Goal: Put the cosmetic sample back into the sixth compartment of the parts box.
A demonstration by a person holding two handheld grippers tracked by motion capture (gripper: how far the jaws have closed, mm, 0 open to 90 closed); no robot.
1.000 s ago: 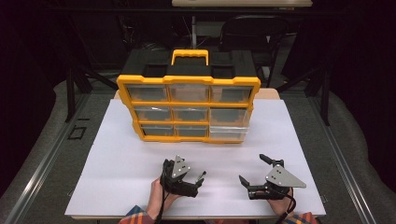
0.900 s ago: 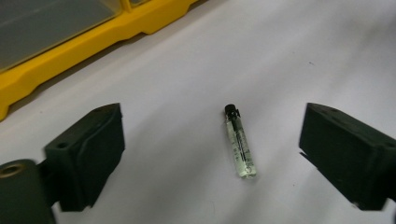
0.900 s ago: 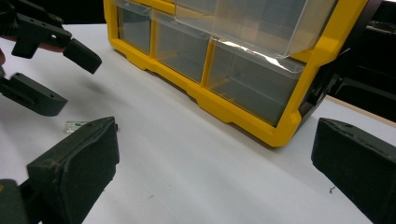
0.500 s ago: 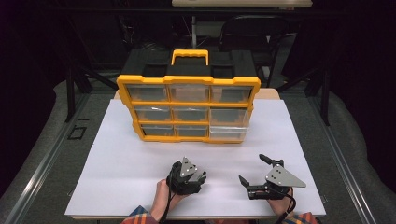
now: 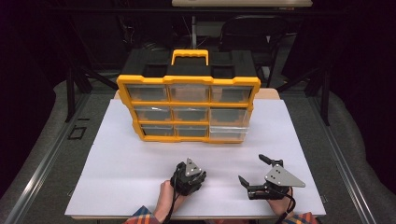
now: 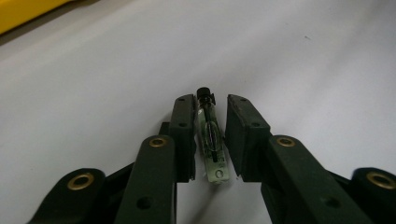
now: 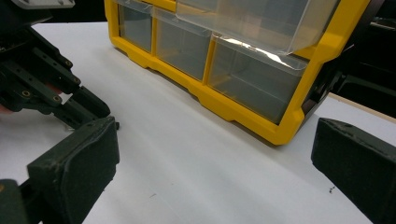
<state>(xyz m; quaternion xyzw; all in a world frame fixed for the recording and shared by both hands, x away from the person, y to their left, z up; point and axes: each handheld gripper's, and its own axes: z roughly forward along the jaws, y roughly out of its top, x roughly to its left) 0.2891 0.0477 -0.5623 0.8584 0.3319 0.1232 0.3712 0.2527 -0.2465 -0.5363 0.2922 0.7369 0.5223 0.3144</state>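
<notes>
A small clear glass vial (image 6: 211,140) with a black cap lies on the white table, between the pads of my left gripper (image 6: 210,100). The jaws have just been closing, and both pads now sit against the vial's sides. From above, the left gripper (image 5: 187,179) points down at the table near the front edge, its jaws hidden under its body. My right gripper (image 5: 252,169) rests to its right, open wide with nothing between its pads (image 7: 74,163). The right gripper view also shows the left gripper (image 7: 88,109) at the left.
A yellow organizer (image 5: 189,107) with clear drawers stands upright at the back of the white table (image 5: 116,158). Its lower right drawer (image 5: 229,133) is pulled out a little. The organizer's front (image 7: 243,112) is close ahead in the right gripper view.
The left gripper's jaws went from wide open to closed, and the gripper tipped down toward the table. The right gripper kept still.
</notes>
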